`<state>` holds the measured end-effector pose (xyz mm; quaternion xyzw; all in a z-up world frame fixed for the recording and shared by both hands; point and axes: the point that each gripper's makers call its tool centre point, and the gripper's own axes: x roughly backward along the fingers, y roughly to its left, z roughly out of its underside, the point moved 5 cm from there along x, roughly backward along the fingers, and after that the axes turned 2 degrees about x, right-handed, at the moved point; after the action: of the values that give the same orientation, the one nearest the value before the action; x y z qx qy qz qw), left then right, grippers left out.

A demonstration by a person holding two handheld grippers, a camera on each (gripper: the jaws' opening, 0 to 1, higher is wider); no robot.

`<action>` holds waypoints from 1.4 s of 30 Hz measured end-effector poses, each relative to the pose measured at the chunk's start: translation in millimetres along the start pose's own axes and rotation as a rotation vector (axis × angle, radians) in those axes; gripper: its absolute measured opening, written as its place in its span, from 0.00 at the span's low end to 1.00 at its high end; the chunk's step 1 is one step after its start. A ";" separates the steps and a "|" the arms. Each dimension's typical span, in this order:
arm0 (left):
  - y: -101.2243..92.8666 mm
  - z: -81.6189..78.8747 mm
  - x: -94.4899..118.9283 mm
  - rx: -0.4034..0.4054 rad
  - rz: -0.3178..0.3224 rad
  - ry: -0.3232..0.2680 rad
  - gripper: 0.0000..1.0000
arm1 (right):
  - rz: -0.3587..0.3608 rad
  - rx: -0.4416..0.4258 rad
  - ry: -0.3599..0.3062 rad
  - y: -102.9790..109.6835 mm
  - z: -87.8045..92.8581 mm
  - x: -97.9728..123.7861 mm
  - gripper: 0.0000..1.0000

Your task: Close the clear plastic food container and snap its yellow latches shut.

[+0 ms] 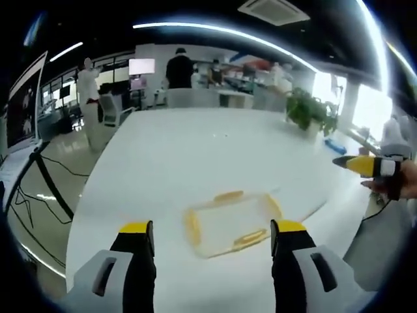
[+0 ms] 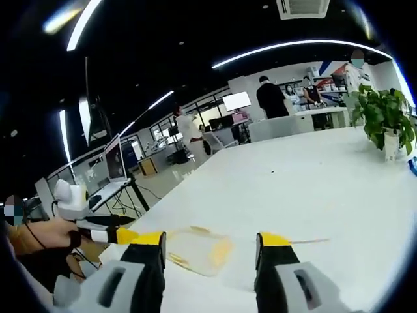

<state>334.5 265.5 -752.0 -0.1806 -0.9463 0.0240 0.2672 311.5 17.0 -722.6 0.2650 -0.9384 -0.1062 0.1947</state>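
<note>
A clear plastic food container (image 1: 231, 223) with yellow latches lies flat on the white table (image 1: 195, 150), lid down on it. My left gripper (image 1: 212, 229) stands open just in front of it, a yellow-tipped jaw to each side. In the right gripper view the container (image 2: 197, 249) lies a little beyond and left of centre of my right gripper (image 2: 212, 241), which is open and holds nothing. The right gripper (image 1: 365, 165) enters the left gripper view from the right, held by a hand. The left gripper (image 2: 107, 235) comes into the right gripper view at the left edge.
A potted plant (image 1: 309, 112) stands at the table's far right, also the plant (image 2: 384, 114). Desks, monitors and several standing people fill the room behind. A tripod and cables (image 1: 45, 182) stand left of the table. The table edge (image 1: 81, 215) curves close on the left.
</note>
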 end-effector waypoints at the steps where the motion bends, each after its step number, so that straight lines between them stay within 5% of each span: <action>1: 0.3 -0.7 -1.2 0.000 0.001 0.000 0.70 | -0.006 -0.003 0.008 1.0 1.1 -2.9 0.53; 12: 6.3 3.6 -20.4 0.036 -0.005 0.011 0.58 | 0.009 0.003 0.042 11.6 11.6 -28.2 0.33; 18: 8.9 11.2 -31.8 0.021 -0.003 0.037 0.51 | 0.029 -0.002 0.165 19.0 35.2 -41.7 0.29; 23: 8.3 13.8 -36.6 0.014 -0.003 0.057 0.47 | 0.022 0.042 0.165 28.3 40.8 -54.9 0.25; 26: 10.1 15.8 -39.6 0.015 -0.008 0.063 0.43 | 0.027 0.044 0.178 26.9 44.4 -62.2 0.24; 29: 10.8 15.0 -42.0 -0.101 -0.012 0.075 0.39 | 0.026 0.020 0.199 23.3 45.7 -69.0 0.20; 35: 11.2 23.5 -52.5 -0.084 -0.012 0.105 0.34 | 0.067 0.027 0.209 13.0 47.7 -82.7 0.20; 38: 14.7 27.6 -56.9 -0.135 -0.038 0.111 0.29 | 0.083 0.068 0.258 9.3 56.4 -88.4 0.19; 42: 17.0 33.5 -60.7 -0.104 -0.052 0.131 0.26 | 0.081 0.078 0.300 8.9 66.1 -93.0 0.17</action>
<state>370.9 261.6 -813.3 -0.1709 -0.9311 -0.0441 0.3192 352.4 80.9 -808.3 0.2473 -0.9122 -0.0210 0.3261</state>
